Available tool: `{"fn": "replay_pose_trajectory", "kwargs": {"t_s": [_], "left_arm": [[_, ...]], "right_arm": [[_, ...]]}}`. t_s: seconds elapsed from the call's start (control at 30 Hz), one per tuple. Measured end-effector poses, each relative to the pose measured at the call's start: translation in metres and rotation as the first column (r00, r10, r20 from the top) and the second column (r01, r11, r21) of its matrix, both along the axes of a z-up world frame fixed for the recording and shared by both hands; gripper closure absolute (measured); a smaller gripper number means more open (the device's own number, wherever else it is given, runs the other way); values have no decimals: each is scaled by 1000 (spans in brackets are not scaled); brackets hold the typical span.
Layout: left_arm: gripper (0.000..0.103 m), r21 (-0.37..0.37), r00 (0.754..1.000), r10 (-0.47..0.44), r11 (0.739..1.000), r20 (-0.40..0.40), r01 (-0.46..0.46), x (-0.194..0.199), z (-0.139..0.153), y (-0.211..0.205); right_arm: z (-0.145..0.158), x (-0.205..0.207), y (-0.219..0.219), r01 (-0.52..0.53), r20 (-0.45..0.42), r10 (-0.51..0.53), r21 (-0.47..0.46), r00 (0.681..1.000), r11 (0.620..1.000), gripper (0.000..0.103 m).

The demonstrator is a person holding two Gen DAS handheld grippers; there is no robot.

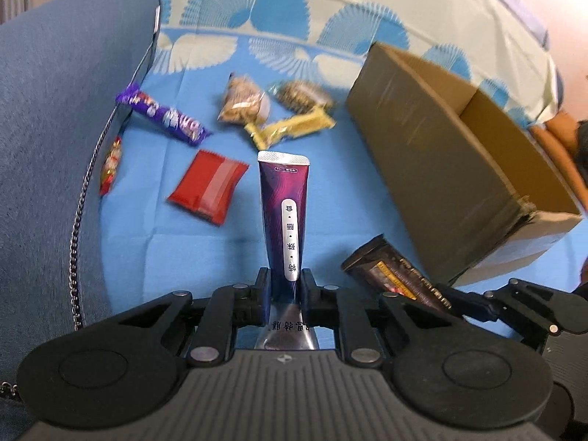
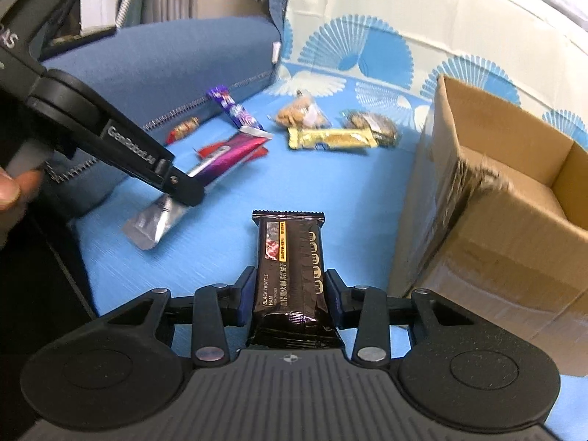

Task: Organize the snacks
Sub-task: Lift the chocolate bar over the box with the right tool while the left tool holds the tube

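My left gripper [image 1: 284,286] is shut on a purple snack stick pack [image 1: 284,217] and holds it above the blue sheet; it also shows in the right wrist view [image 2: 220,158]. My right gripper [image 2: 288,294] is shut on a black truffle ham cracker pack [image 2: 290,268], also seen low right in the left wrist view [image 1: 397,275]. An open cardboard box [image 1: 452,161] stands to the right [image 2: 514,220]. On the sheet lie a red pack [image 1: 207,191], a purple bar [image 1: 165,117], a yellow bar [image 1: 290,126] and two clear nut bags [image 1: 242,101].
A small red candy [image 1: 110,165] lies by the blue cushion [image 1: 55,110] with a chain strap on the left. A fan-patterned pillow [image 1: 294,11] lies at the back. A hand [image 2: 11,187] holds the left gripper.
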State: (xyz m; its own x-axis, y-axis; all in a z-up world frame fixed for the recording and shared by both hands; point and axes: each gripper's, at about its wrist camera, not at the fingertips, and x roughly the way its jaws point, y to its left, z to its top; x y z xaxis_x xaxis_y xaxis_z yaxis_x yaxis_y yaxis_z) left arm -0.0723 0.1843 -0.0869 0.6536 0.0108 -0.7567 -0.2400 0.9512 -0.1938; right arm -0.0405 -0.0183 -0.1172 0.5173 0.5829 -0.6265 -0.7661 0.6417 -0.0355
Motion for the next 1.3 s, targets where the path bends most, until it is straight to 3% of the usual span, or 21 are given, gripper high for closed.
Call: {"fn": "replay_pose_trajectory", "kwargs": {"t_s": [0.27, 0.43, 0.9, 1.1, 1.17, 1.3], "left_arm": [[86, -78, 987, -5, 997, 161, 18, -22, 18, 7], [86, -107, 979, -4, 994, 202, 26, -27, 23, 9], [86, -80, 982, -43, 995, 183, 59, -23, 21, 2], [86, -55, 987, -53, 997, 154, 63, -20, 20, -4], [86, -49, 988, -54, 997, 147, 62, -20, 20, -6], [86, -65, 989, -39, 997, 143, 49, -18, 21, -10]], "right_arm": [[30, -6, -15, -3, 25, 1, 88, 1000, 996, 62], [59, -2, -31, 17, 51, -26, 170, 998, 985, 62], [131, 69, -99, 88, 144, -143, 331, 979, 940, 62], [126, 106, -118, 164, 122, -224, 373, 967, 913, 62], [120, 111, -125, 210, 86, -260, 379, 962, 901, 62], [121, 108, -131, 224, 105, -291, 416, 951, 882, 62]]}}
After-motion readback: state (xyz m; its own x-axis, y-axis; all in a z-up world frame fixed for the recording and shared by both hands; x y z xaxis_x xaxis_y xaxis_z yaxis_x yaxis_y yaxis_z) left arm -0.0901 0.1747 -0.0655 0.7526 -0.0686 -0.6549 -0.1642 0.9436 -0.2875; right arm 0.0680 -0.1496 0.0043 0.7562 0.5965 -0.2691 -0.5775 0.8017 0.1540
